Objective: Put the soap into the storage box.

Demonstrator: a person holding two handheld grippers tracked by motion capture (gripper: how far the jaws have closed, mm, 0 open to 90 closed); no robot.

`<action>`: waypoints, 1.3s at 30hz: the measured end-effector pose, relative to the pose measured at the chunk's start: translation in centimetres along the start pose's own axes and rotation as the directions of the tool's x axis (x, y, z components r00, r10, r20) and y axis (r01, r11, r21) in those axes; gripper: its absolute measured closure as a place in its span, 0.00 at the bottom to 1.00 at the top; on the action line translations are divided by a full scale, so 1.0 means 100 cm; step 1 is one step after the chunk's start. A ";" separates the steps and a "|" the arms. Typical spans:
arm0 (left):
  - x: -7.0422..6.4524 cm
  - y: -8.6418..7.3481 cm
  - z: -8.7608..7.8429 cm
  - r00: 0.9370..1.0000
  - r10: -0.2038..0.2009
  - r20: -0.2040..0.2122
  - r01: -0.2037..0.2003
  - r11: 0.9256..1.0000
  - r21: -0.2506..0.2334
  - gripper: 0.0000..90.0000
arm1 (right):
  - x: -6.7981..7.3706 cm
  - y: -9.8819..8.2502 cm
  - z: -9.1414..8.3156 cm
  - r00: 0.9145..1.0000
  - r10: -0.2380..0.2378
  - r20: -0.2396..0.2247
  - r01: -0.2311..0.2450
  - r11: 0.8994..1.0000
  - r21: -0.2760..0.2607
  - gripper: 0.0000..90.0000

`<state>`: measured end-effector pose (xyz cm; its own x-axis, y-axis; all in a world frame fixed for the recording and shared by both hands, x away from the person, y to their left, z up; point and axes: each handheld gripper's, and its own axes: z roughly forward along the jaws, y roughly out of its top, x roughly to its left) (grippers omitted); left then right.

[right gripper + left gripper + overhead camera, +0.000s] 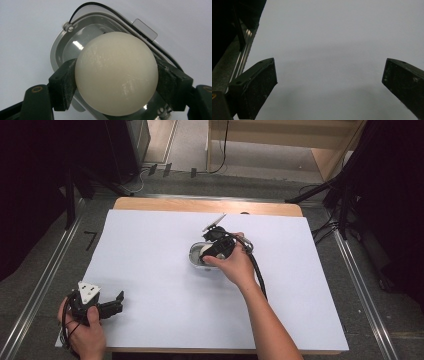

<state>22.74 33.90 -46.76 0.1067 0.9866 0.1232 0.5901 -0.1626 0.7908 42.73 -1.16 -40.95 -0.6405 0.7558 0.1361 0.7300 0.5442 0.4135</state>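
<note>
Cream ball [116,73] pinched between right gripper [116,82] fingers over clear container [60,47]; left gripper [329,85] fingers wide, empty.

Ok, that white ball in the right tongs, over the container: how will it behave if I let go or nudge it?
The white ball looks smooth and glossy, so it may slip; the right tongs grip it only at its two sides. Being round, it would likely roll if dropped on the flat white sheet. Released over the container, the rim should probably keep it in.

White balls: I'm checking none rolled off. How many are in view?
1. The smooth cream-white ball sits clamped in the right gripper, above the clear plastic container at mid-table. Others could be hidden under it.
</note>
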 end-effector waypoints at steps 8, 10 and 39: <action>0.000 0.000 0.000 1.000 -0.001 0.002 0.001 1.000 -0.001 0.00 | 0.000 0.000 0.000 1.000 0.001 0.001 -0.001 1.000 -0.003 0.28; 0.000 0.000 0.000 1.000 -0.002 0.003 0.002 1.000 0.001 0.00 | 0.000 0.000 0.000 1.000 0.000 0.000 0.000 1.000 -0.004 0.28; 0.000 0.000 0.000 1.000 0.002 0.000 -0.002 1.000 0.002 0.00 | -0.009 -0.013 -0.022 1.000 0.008 -0.005 -0.008 0.998 -0.061 0.28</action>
<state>22.77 33.87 -46.78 0.1077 0.9863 0.1246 0.5912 -0.1643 0.7896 41.81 -3.32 -39.59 -0.6359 0.7583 0.1435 0.7192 0.5149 0.4664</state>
